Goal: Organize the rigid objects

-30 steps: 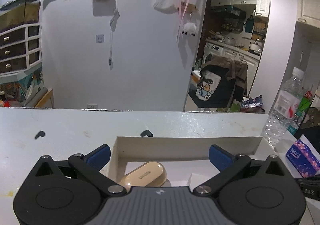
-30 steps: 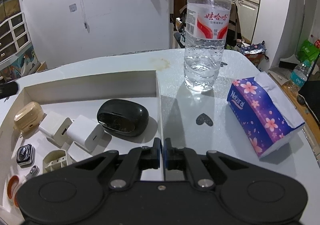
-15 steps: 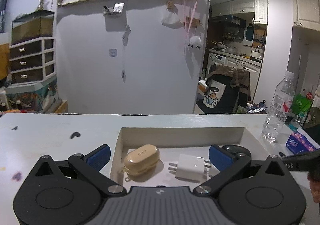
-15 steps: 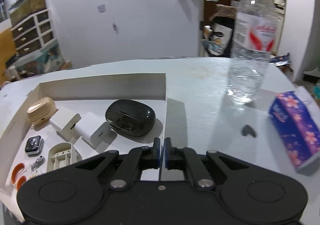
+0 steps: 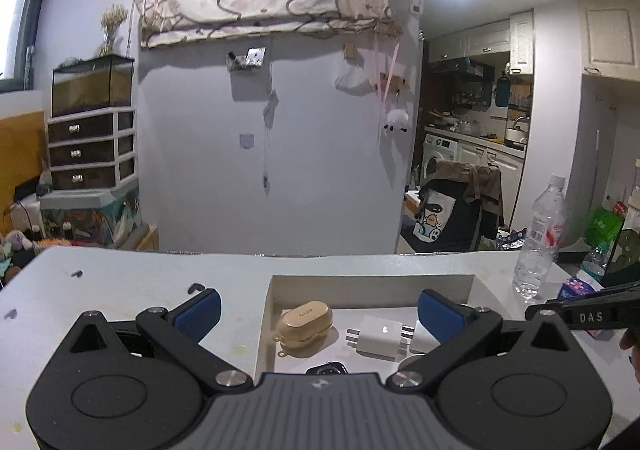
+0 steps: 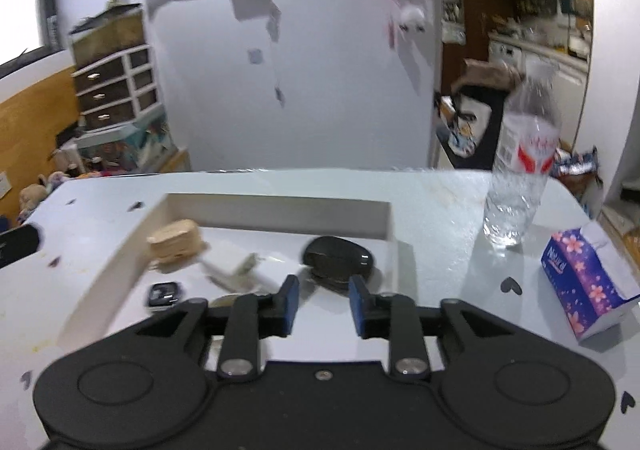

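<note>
**Both grippers hanging over tray, holding nothing**

One white table (image 6: 440, 210) is carrying one shallow white tray (image 6: 280, 210), its right wall running just beside one water bottle (image 6: 520, 178) and one tissue pack (image 6: 588, 282). Left gripper (image 5: 318, 314) is sitting spread wide; right gripper (image 6: 322, 304) is sitting partly spread. Lying in the tray: one black case (image 6: 338, 260), one tan earbud case (image 5: 306, 324), two white chargers (image 5: 378, 336), one watch (image 6: 164, 293). Bare table is lying left of the tray.

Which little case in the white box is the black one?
The black case is the shiny oval one lying just ahead of the right gripper. The other, the tan case, sits near the box's far left corner.
</note>
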